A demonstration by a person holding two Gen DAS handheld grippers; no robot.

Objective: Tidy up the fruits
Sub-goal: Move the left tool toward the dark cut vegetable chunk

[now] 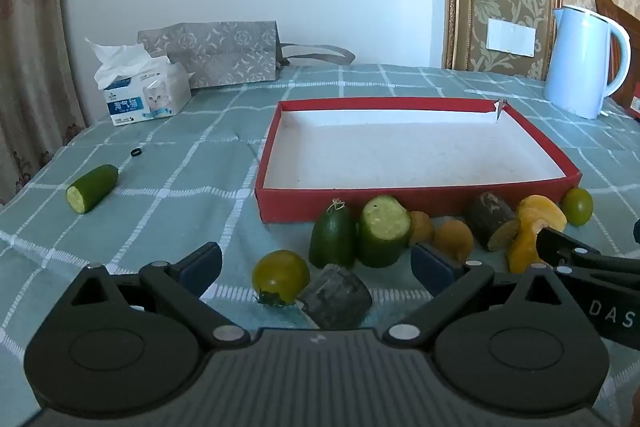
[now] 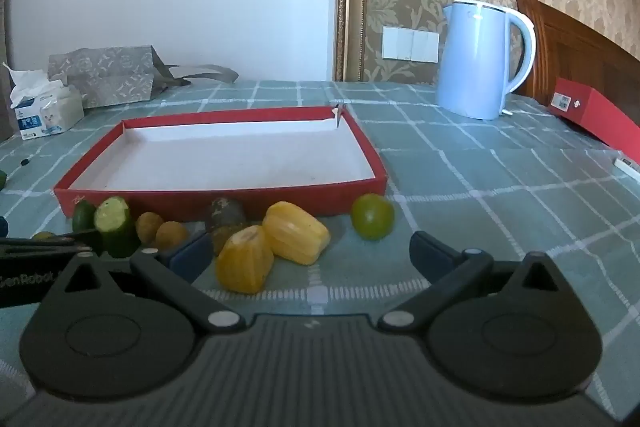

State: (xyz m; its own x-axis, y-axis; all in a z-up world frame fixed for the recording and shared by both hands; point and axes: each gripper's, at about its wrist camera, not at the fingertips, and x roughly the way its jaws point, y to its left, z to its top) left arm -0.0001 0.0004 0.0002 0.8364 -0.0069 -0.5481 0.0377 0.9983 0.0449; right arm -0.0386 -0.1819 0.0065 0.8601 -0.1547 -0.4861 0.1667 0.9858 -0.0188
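A red tray [image 1: 416, 195] with a white floor stands empty; it also shows in the right wrist view [image 2: 224, 195]. Produce lies along its near wall: two cucumber pieces [image 1: 383, 231], two brown round fruits [image 1: 453, 239], a dark piece [image 1: 493, 223], two yellow pieces [image 2: 295, 237], a green round fruit [image 2: 373, 216]. My left gripper [image 1: 317, 263] is open around a green tomato [image 1: 281, 277] and a dark chunk [image 1: 336, 302]. My right gripper [image 2: 311, 255] is open, with a yellow piece [image 2: 245, 264] between its fingers. A lone cucumber piece [image 1: 92, 187] lies far left.
A tissue box [image 1: 146, 91] and a grey paper bag [image 1: 212, 53] stand at the back left. A pale blue kettle [image 2: 482, 59] stands at the back right, with a red box [image 2: 592, 111] and a wooden headboard beside it. A small black ring [image 1: 137, 151] lies on the checked cloth.
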